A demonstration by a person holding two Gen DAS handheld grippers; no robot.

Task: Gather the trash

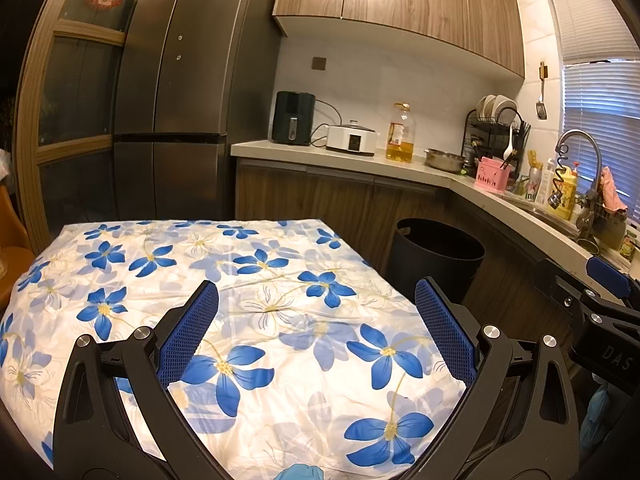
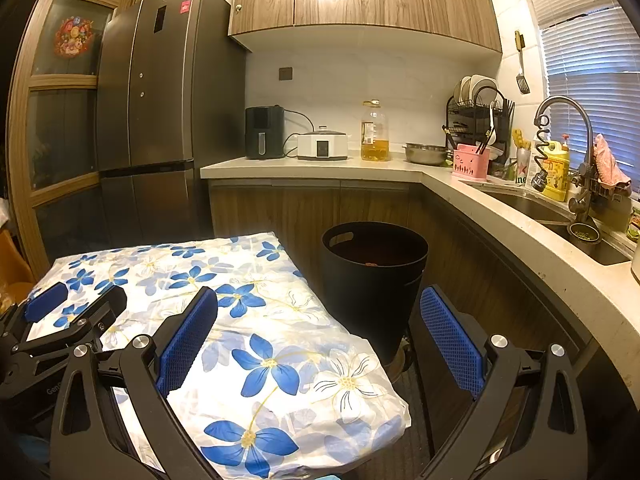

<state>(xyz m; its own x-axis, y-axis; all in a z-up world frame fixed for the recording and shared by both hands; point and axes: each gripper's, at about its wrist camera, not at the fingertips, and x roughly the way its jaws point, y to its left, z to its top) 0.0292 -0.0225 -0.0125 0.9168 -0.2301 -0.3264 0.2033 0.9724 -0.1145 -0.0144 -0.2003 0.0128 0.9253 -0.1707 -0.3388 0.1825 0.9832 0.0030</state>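
Note:
A black round trash bin [image 2: 374, 276] stands on the floor between the table and the counter; it also shows in the left wrist view [image 1: 434, 258]. Something small and reddish lies inside it. The table [image 1: 168, 264] wears a white cloth with blue flowers, and I see no trash on it. My left gripper [image 1: 316, 304] is open and empty above the table's near half. My right gripper [image 2: 318, 312] is open and empty over the table's right corner, just short of the bin. A bit of blue material [image 1: 300, 473] shows at the bottom edge of the left wrist view.
An L-shaped counter [image 2: 320, 168] runs behind and to the right, with an air fryer [image 2: 264, 132], an oil bottle [image 2: 375, 132], a dish rack [image 2: 478, 116] and a sink [image 2: 532, 204]. A tall dark fridge [image 2: 160, 112] stands at the left. The table [image 2: 280, 360] also shows in the right wrist view.

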